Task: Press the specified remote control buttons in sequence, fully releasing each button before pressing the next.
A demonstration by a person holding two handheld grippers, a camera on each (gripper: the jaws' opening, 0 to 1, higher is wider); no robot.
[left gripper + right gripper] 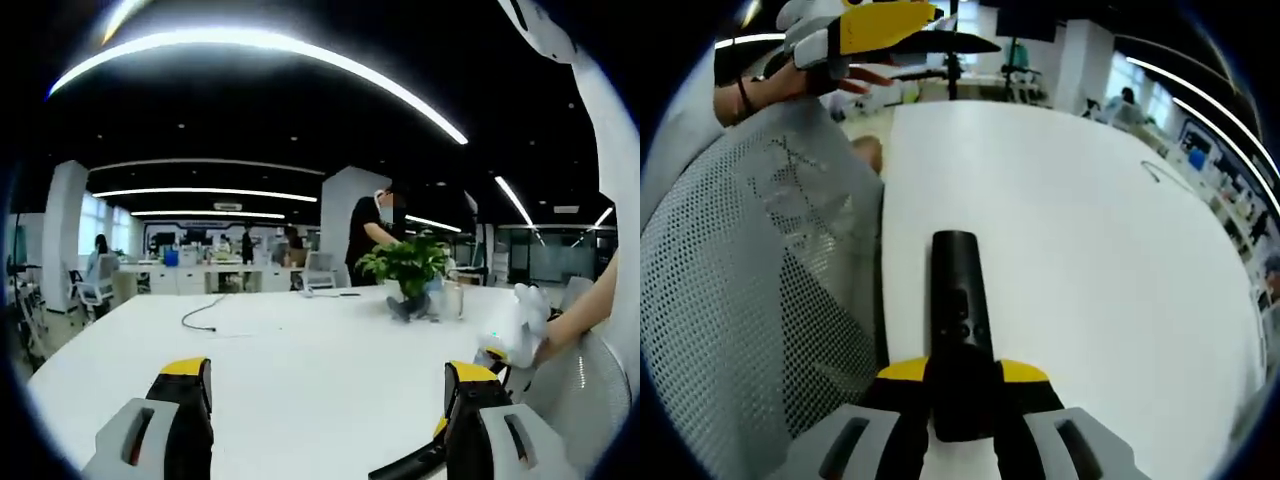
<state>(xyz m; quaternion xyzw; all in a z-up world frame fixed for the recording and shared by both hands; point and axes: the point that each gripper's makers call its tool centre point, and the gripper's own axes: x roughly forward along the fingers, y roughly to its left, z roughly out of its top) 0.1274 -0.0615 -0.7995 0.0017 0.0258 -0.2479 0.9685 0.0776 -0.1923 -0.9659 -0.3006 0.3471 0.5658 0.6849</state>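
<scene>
A black remote control (960, 300) lies lengthwise between my right gripper's yellow-tipped jaws, with its buttons facing up. My right gripper (962, 378) is shut on the remote's near end and holds it above the white table's edge (890, 250). My left gripper (328, 375) stands wide open over the white table (300, 350), with nothing between its fingers. In the right gripper view a hand (790, 75) holds the left gripper's yellow and white body (875, 25) at the top left, well away from the remote.
A grey mesh chair back (750, 300) stands left of the remote, against the table edge. A potted plant (408, 265) and a loose cable (200, 315) lie far across the table. A person (368, 235) stands behind the plant, and office desks fill the background.
</scene>
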